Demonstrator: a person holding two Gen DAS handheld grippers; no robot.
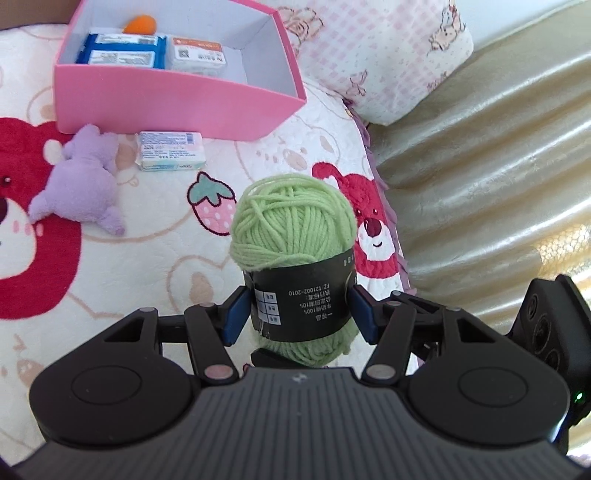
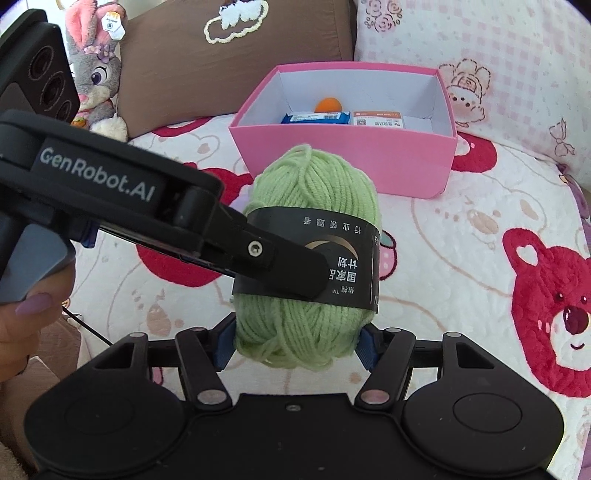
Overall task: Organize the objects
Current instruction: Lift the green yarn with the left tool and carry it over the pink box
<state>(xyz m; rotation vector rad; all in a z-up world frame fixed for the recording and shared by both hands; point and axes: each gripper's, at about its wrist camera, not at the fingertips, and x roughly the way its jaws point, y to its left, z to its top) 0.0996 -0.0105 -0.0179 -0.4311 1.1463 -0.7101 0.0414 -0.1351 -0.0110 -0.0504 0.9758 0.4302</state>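
A green yarn ball (image 1: 291, 225) with a black paper band hangs above the bear-print blanket (image 1: 147, 266). My left gripper (image 1: 300, 314) is shut on it, blue pads pressed to both sides of the band. In the right wrist view the same yarn ball (image 2: 310, 184) stands upright, with the left gripper's finger (image 2: 280, 266) lying across its band. My right gripper (image 2: 295, 349) holds the ball's lower end between its pads, which touch the wool on both sides. The pink box (image 2: 332, 162) stands open just behind the ball.
Inside the pink box (image 1: 177, 96) lie blue packets (image 1: 122, 50), a white carton (image 1: 199, 55) and an orange ball (image 1: 140, 24). A purple plush (image 1: 77, 184) and a small wrapped pack (image 1: 170, 151) lie in front of it. Pillows, a brown cushion (image 2: 229, 55) and a rabbit plush (image 2: 92, 70) line the back. A hand (image 2: 22, 321) shows at left.
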